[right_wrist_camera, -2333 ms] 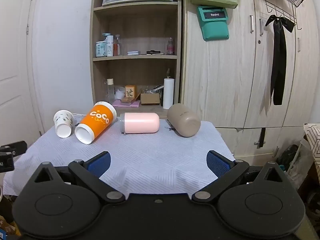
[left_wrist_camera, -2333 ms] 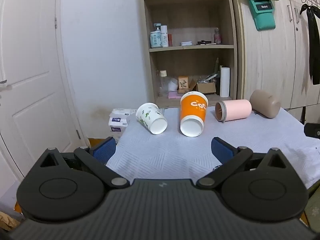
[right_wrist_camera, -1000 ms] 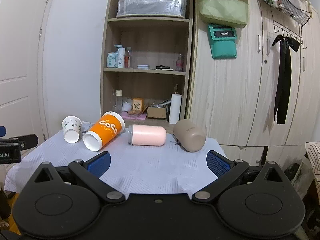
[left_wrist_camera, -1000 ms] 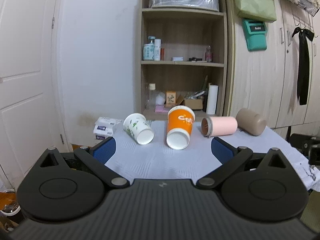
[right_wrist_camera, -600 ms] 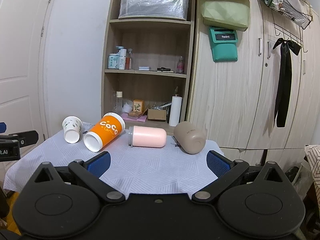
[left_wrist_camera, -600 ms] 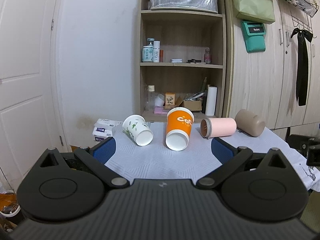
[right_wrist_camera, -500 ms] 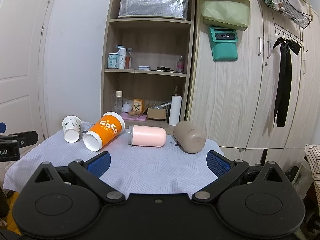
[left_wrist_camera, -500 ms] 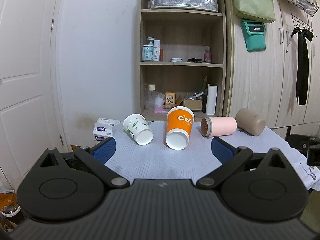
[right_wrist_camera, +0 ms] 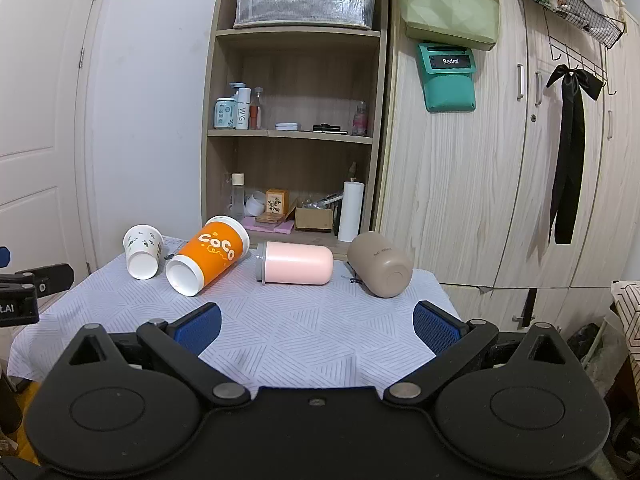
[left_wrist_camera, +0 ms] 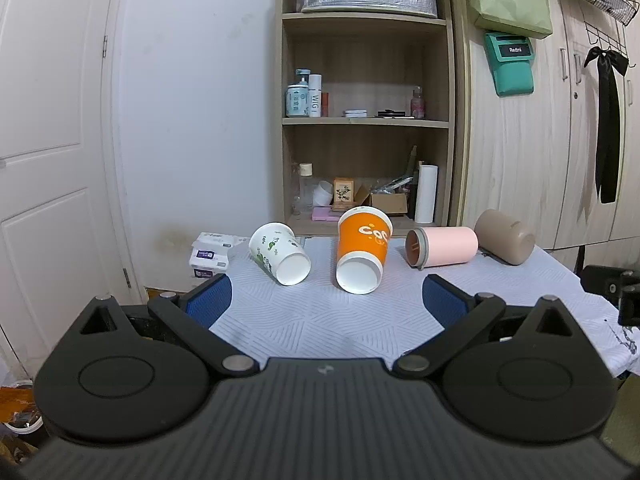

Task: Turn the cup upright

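Several cups lie on their sides in a row on the table's white cloth [left_wrist_camera: 320,316]: a small white leaf-print paper cup [left_wrist_camera: 279,253] [right_wrist_camera: 143,256], an orange "CoCo" cup [left_wrist_camera: 362,249] [right_wrist_camera: 208,254], a pink tumbler [left_wrist_camera: 442,247] [right_wrist_camera: 295,262] and a beige tumbler [left_wrist_camera: 505,237] [right_wrist_camera: 380,264]. My left gripper [left_wrist_camera: 326,302] is open and empty, held short of the white and orange cups. My right gripper [right_wrist_camera: 316,326] is open and empty, held short of the pink and beige tumblers.
A wooden shelf unit [right_wrist_camera: 296,132] with bottles and boxes stands behind the table, with wardrobe doors [right_wrist_camera: 500,160] to its right. Tissue packs [left_wrist_camera: 210,254] lie beyond the table's far left corner. A white door [left_wrist_camera: 48,160] is at the left.
Both grippers pulled back and rose from the table over the first second, so the cups look smaller and farther. In the last half second nothing has visibly moved.
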### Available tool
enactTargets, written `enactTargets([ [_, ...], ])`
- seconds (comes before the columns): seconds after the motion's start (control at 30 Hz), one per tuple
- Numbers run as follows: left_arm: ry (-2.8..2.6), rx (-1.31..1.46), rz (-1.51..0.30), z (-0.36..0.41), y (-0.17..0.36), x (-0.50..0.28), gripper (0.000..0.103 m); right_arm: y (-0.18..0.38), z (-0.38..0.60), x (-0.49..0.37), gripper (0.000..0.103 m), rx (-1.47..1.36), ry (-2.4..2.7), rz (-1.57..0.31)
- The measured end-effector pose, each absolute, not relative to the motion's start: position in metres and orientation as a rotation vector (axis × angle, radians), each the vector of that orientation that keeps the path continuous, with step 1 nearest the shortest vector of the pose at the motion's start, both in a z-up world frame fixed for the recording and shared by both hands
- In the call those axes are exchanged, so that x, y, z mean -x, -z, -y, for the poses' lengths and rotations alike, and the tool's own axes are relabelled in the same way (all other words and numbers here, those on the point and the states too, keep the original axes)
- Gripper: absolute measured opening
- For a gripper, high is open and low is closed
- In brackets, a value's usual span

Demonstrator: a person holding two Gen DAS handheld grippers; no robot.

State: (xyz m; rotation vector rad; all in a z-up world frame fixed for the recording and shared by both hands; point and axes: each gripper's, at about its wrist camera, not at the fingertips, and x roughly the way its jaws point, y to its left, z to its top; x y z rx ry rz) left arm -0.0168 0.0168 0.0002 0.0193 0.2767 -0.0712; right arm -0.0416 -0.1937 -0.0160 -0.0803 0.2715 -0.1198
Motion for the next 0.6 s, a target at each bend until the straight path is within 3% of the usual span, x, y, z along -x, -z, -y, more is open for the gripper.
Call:
enactTargets([
  [0.37,0.085,-0.032,-0.302,-0.014,0.005,0.009,0.103,0.023,0.198,0.036,0.103,0.044,0.112,-0.285],
  [0.6,0.225,-0.016,-0.373,-0.016,-0.006,-0.035,0.103,0.04,0.204,0.011,0.103,-0.003,0.016,-0.318],
])
